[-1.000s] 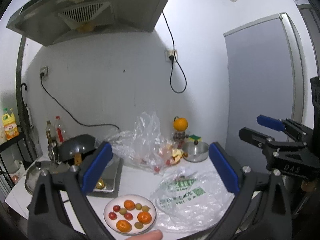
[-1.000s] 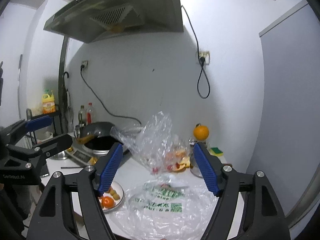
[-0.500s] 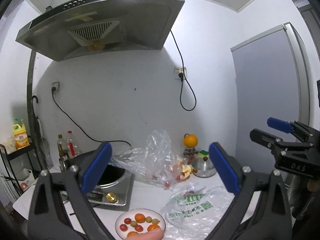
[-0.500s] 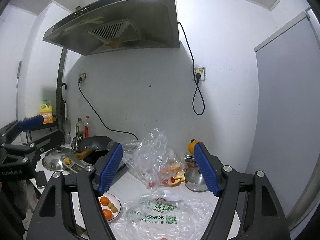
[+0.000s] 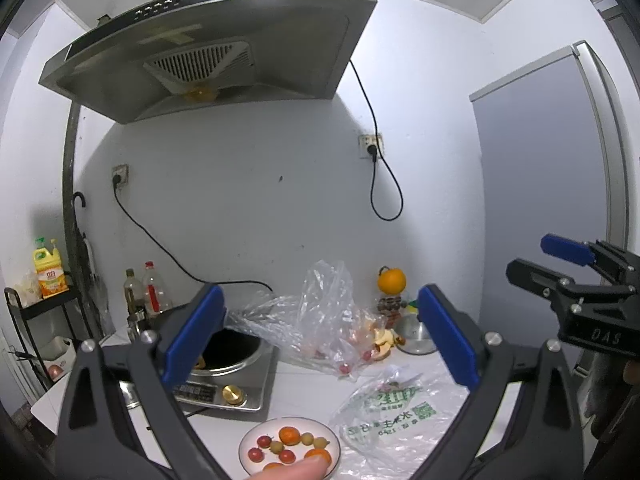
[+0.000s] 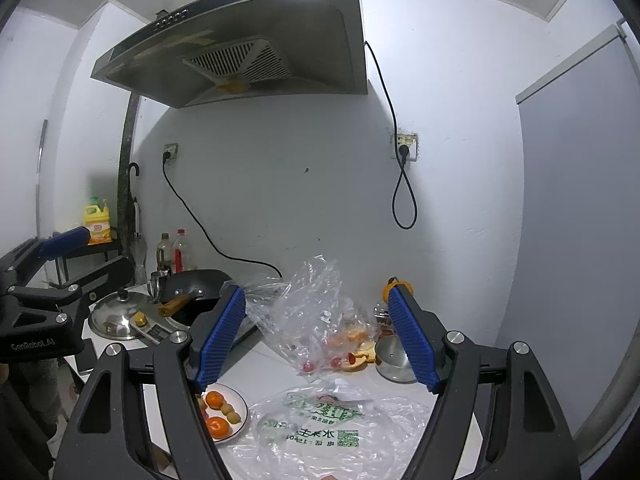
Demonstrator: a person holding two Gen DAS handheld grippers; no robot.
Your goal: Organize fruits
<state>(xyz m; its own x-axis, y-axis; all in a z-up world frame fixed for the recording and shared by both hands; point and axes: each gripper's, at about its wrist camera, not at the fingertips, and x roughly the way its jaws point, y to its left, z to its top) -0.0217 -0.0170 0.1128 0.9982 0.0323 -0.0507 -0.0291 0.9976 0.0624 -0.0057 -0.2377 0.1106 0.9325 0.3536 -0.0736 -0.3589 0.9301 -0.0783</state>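
Both grippers, left gripper [image 5: 320, 344] and right gripper [image 6: 316, 340], stand apart, holding nothing, above the desk [image 5: 304, 384]. Fruits lie on the plate [image 5: 256, 432] and inside the crumpled clear bag [image 6: 312, 320]. Risk: loose film may snag the fingers, and small round fruit may roll off.

Plate [image 5: 246, 446] sits at counter [image 5: 304, 384] front edge, fruits [image 5: 289, 436] on it. Printed bag [image 5: 394, 408] lies flat right of plate. Cooktop [image 5: 224, 388] behind plate, wok [image 6: 196, 286] on it. Crumpled bag [image 5: 320, 320] right of cooktop; steel bowl [image 6: 394, 360] farther right, near wall.
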